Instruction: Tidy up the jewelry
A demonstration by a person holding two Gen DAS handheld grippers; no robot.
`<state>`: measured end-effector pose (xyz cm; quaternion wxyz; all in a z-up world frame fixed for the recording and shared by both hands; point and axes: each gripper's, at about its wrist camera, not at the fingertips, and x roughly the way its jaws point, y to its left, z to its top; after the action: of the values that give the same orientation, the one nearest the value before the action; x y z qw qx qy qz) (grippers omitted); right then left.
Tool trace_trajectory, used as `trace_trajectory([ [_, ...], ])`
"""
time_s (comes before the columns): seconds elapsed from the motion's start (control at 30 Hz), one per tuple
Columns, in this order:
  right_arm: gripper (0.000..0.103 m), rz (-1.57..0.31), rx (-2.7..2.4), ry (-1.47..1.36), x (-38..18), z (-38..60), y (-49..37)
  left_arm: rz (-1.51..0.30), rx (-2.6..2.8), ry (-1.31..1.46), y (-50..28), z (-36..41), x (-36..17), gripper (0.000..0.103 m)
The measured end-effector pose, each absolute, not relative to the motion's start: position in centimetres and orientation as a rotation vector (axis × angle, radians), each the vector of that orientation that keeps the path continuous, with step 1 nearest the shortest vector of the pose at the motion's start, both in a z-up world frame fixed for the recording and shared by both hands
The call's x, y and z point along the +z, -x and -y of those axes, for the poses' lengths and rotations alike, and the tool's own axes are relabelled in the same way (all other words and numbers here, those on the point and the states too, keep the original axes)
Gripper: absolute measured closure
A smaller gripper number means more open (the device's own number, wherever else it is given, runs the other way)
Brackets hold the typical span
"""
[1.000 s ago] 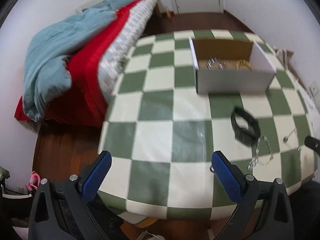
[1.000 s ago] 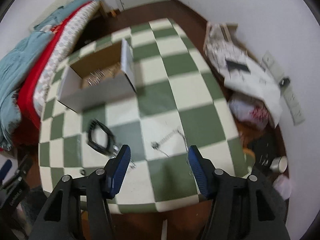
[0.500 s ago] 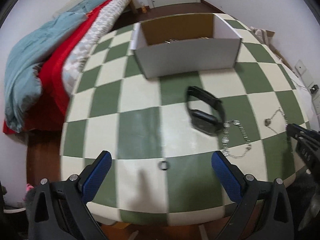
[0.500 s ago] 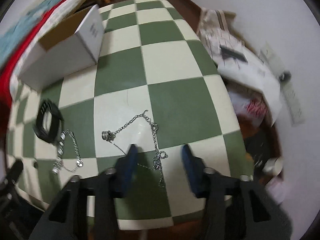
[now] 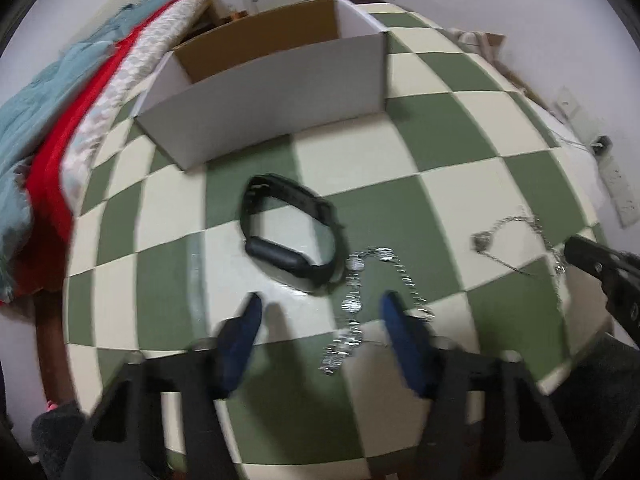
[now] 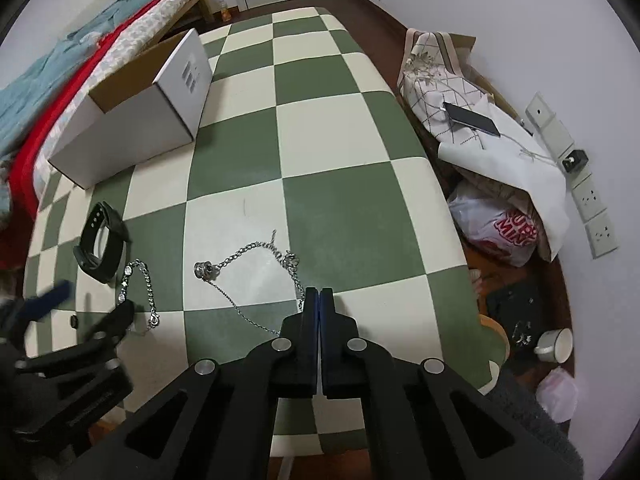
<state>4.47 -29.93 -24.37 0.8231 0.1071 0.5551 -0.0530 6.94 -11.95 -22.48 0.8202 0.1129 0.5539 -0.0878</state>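
Bed (image 5: 60,128): lying at the far left beside the tabletop, carrying a teal blanket (image 5: 36,92) and a red cover (image 5: 52,168).
Box (image 5: 264,80): sitting open on the tabletop (image 5: 460,136) at its far left part, white outside and brown inside; its contents are not showing from here.
Watch (image 5: 288,232): lying as a black band on the tabletop, near the box's front wall and just ahead of the left tool.
Left tool (image 5: 320,320): hovering low over the tabletop with its blue pads spread apart, released and gripping nothing; the picture is blurring here.
Bracelet (image 5: 352,312): lying as a beaded silver strand between the left tool's pads, its far end touching or nearly touching the watch.
Necklace (image 6: 256,264): lying as a thin silver chain on the tabletop, right of the bracelet, with a small round pendant at its left end.
Right tool (image 6: 319,294): resting its tip at the tabletop, pads pressed together and clenched on the near loop of the necklace, where the chain is running in between them.
Bags (image 6: 496,224): sitting on the floor at the far right, under a white cloth with a phone (image 6: 472,118) lying on top.
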Motion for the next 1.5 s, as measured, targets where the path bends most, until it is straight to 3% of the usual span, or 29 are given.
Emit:
trace_trajectory([
  [0.03, 0.103, -1.176, -0.113, -0.24, -24.3, 30.2, -4.3, -1.183, -0.198, -0.232, -6.9, 11.9, -22.4, 0.099],
  [0.6, 0.103, -1.03, -0.012, -0.387, -18.1, 30.5, -4.1, -1.164, -0.231, -0.016, -6.8, 7.2, -18.6, 0.103],
  [0.7, 0.103, -1.011, -0.001, -0.384, -17.1, 30.1, -4.3, -1.207, -0.291, 0.012, -7.1, 7.9, -19.6, 0.084],
  [0.77, 0.103, -1.01, -0.004, -0.377, -16.9, 30.1, -4.4, -1.216, -0.296, -0.049, -6.9, 9.0, -20.5, 0.036],
  [0.97, 0.103, -1.03, -0.027, -0.39, -17.7, 30.9, -4.0, -1.206, -0.244, -0.18, -6.5, 10.3, -23.0, 0.032],
  [1.03, 0.103, -1.038, -0.031, -0.399, -18.2, 31.2, -3.8, -1.184, -0.26, -0.173, -6.2, 10.3, -23.0, 0.035],
  [1.1, 0.103, -1.047, -0.035, -0.406, -18.6, 31.4, -3.7, -1.152, -0.274, -0.179, -6.0, 10.5, -22.7, 0.069],
  [1.13, 0.103, -1.051, -0.037, -0.408, -18.9, 31.5, -3.7, -1.149, -0.281, -0.192, -6.1, 10.7, -22.5, 0.1],
  [1.5, 0.103, -1.026, -0.011, -0.417, -18.3, 31.0, -3.5, -1.116, -0.264, -0.105, -5.8, 8.5, -18.8, 0.103],
])
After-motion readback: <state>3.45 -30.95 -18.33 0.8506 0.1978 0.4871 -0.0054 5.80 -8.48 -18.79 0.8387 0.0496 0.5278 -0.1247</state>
